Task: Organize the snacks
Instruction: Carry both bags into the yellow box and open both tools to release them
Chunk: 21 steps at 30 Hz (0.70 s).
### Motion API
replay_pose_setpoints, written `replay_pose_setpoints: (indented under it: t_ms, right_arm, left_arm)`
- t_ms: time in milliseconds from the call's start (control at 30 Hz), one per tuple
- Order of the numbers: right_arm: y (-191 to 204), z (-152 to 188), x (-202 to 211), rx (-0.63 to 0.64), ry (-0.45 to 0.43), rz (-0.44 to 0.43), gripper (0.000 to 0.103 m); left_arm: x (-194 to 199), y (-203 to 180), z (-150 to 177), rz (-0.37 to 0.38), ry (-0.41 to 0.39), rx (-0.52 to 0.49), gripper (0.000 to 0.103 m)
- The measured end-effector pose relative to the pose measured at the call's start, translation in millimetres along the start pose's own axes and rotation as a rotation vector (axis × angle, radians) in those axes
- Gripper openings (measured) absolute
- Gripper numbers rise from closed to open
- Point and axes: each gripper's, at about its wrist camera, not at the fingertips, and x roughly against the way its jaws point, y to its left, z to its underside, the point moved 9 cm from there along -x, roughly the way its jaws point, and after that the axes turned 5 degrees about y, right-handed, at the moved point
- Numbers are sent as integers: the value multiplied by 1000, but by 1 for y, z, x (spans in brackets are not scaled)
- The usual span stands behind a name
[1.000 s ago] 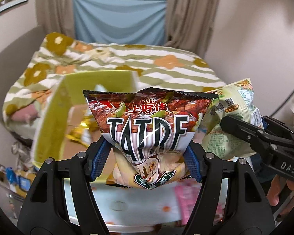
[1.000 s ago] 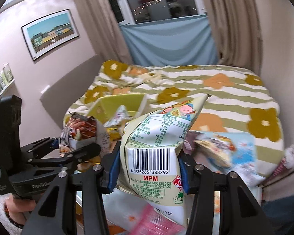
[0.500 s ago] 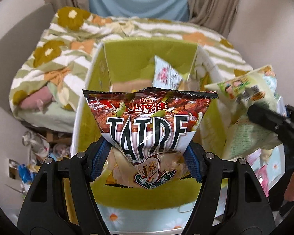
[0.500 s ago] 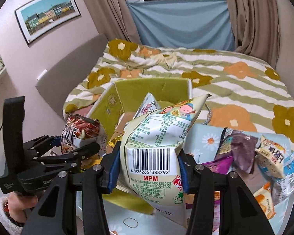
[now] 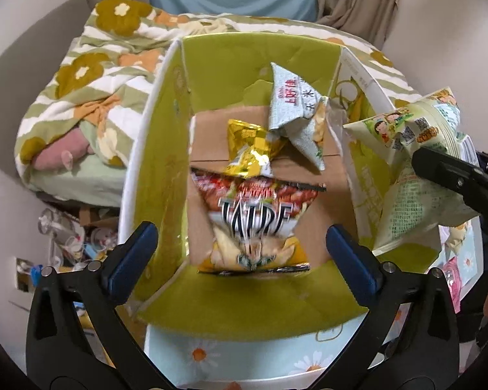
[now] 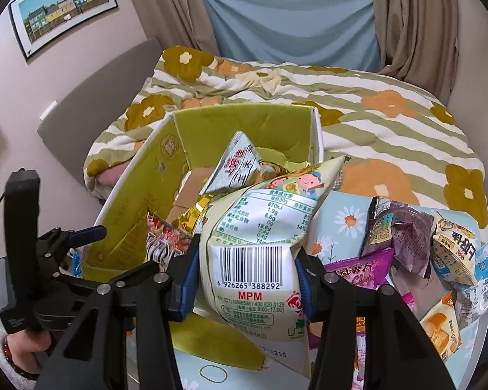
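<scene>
My left gripper (image 5: 242, 247) is open above the green cardboard box (image 5: 166, 149). The red-and-black chip bag (image 5: 255, 221) is blurred below the jaws, inside the box, free of them. A gold bag (image 5: 248, 146) and a silver bag (image 5: 295, 107) lie further back in the box. My right gripper (image 6: 248, 279) is shut on a pale green snack bag (image 6: 260, 243), held up at the box's right side. That bag also shows in the left wrist view (image 5: 416, 169). The box shows in the right wrist view (image 6: 140, 201) too.
Several loose snack packs (image 6: 422, 250) lie on the daisy-print table (image 6: 344, 224) right of the box. A bed with a flowered striped blanket (image 6: 390, 107) is behind. Clutter (image 5: 68, 237) sits on the floor to the left.
My left gripper has opened and let go of the red-and-black chip bag, which has dropped into the box. Both cameras have tilted down over the box. The right gripper still holds its bag.
</scene>
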Motion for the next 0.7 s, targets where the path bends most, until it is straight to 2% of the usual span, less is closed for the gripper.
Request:
replay_pose_setpoints:
  t_ms: [100,500,533,567,600,633,667,700]
  right_arm:
    - [7,-2,-5,15,4,-28,47]
    - [19,-9,-42,41,46,-58,48]
    - [19,-9,-43,41,41,-58,53]
    - [19,-9,-43,38,36,-58,66]
    - [18,-8,-44,35,38,-64,75]
    - [18,-7,-44,30,39,-66,90]
    - [16,-6,-43,25,32,-68,98]
    - [17,-5,-43,25,28,-70,100]
  left_arm:
    - [9,5,6,-35,-5,11,103]
    - [18,20,16,-21,-7,104,103]
    - [18,21,17,-24,-8,107,103]
    - [18,21,18,-26,-8,109,103]
    - [18,20,18,-27,-9,109,103]
    - [19,19,19,-29,-11,108,103]
    - [20,18,19,-27,-12,108,103]
    - [20,17,19,-24,-12,109,103]
